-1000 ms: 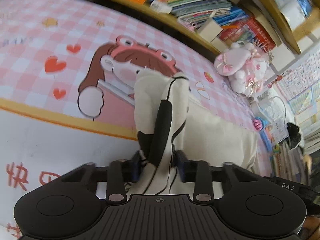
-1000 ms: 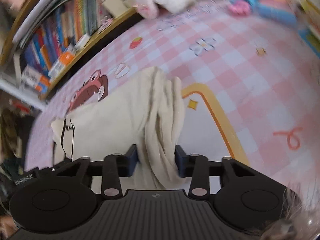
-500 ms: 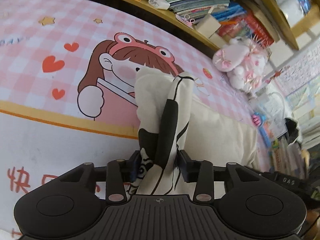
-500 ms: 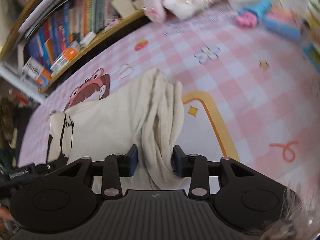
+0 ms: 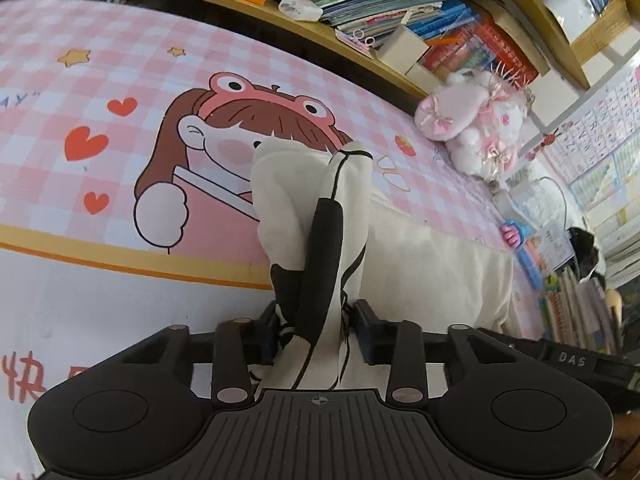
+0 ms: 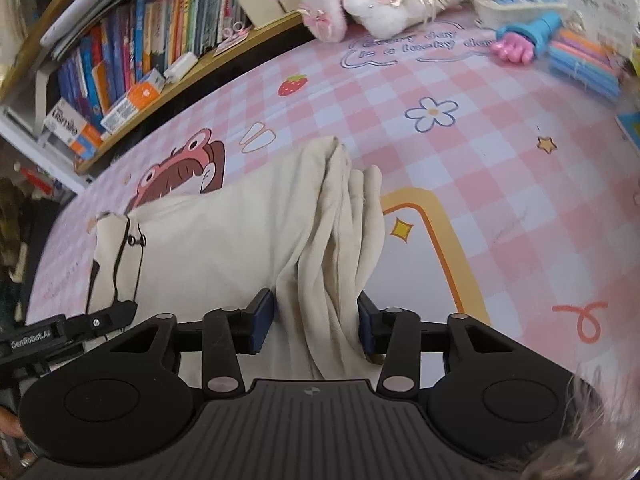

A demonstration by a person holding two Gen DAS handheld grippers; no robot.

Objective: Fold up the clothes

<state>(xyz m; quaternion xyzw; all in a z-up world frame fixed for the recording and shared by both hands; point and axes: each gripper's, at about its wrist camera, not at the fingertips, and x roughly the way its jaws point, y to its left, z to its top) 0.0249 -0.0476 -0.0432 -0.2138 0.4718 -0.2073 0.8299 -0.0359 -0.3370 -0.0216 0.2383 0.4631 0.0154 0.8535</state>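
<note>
A cream garment (image 5: 432, 276) with black trim lies stretched across the pink checked mat (image 5: 80, 92). My left gripper (image 5: 316, 330) is shut on its bunched end with the black band, which rises between the fingers. In the right wrist view the same cream garment (image 6: 216, 248) spreads to the left, and my right gripper (image 6: 316, 326) is shut on the gathered folds of its other end. The left gripper (image 6: 100, 318) shows at the far left edge of that view, holding the black-trimmed corner.
A wooden bookshelf (image 5: 360, 12) full of books runs along the back of the mat. A pink and white plush toy (image 5: 476, 120) sits at the mat's far edge. A blue and pink toy (image 6: 528, 40) and coloured pens (image 6: 580, 64) lie at the right.
Both grippers, still holding the garment, have drawn back and lifted slightly, so more of the mat and shelf shows. The cloth between them looks stretched flatter.
</note>
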